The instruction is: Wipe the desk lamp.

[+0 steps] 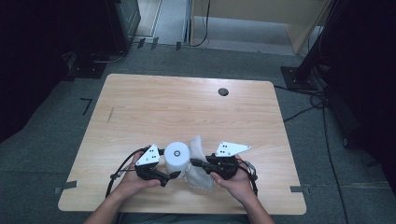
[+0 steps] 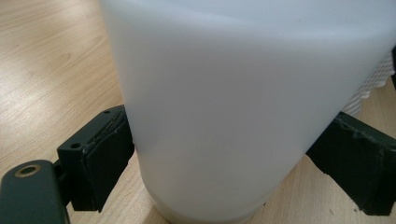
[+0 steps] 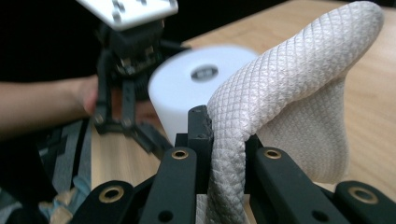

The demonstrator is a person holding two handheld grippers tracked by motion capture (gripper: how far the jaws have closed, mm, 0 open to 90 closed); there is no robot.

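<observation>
Count on the desk — one roll, one cloth, two tools.

One white roll stands upright; one white textured cloth lies just beside it. Two tools — a left tool and a right tool — each carry one grey three-cornered plate, two plates in all. Two hands hold them, one each. The desk has one dark round hole.

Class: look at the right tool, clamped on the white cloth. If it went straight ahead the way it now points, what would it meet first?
Most likely the white container, directly beyond the right tool and its pinched cloth; the depth between them is unclear.
</observation>
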